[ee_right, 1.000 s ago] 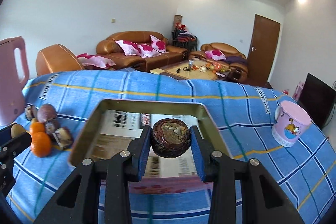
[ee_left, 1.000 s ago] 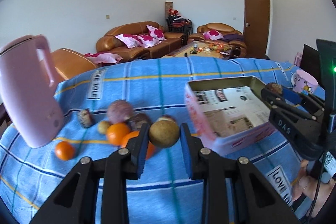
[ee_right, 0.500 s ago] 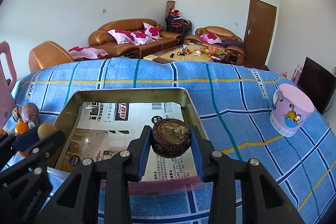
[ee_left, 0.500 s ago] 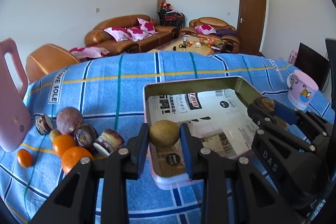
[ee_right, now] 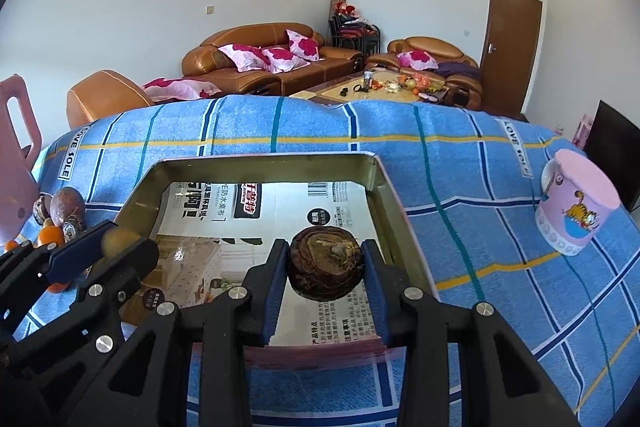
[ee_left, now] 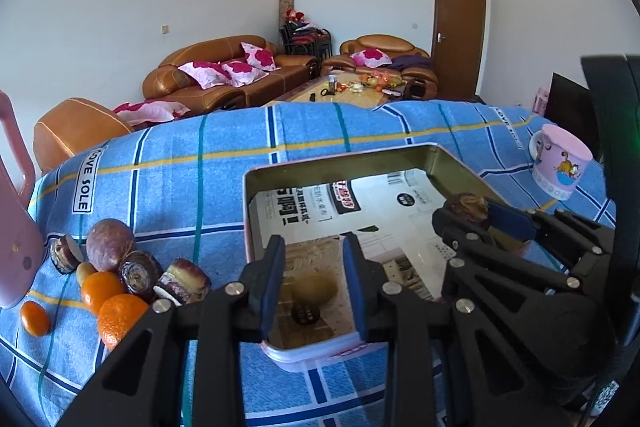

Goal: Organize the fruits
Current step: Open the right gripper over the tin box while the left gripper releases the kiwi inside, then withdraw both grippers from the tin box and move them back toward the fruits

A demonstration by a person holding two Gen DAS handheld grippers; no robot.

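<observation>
- The left gripper (ee_left: 314,281) pinches a blurred tan round fruit (ee_left: 313,290) over the tin's near corner.
- The right gripper (ee_right: 326,269) clamps a dark brown fruit (ee_right: 326,265) above the paper-lined tin (ee_right: 256,163).
- More fruits lie heaped (ee_left: 120,275) left of it.

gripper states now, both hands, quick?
Left gripper: closed on a round yellow-brown fruit, blurred in its own view.
Right gripper: closed on a dark wrinkled fruit.
</observation>
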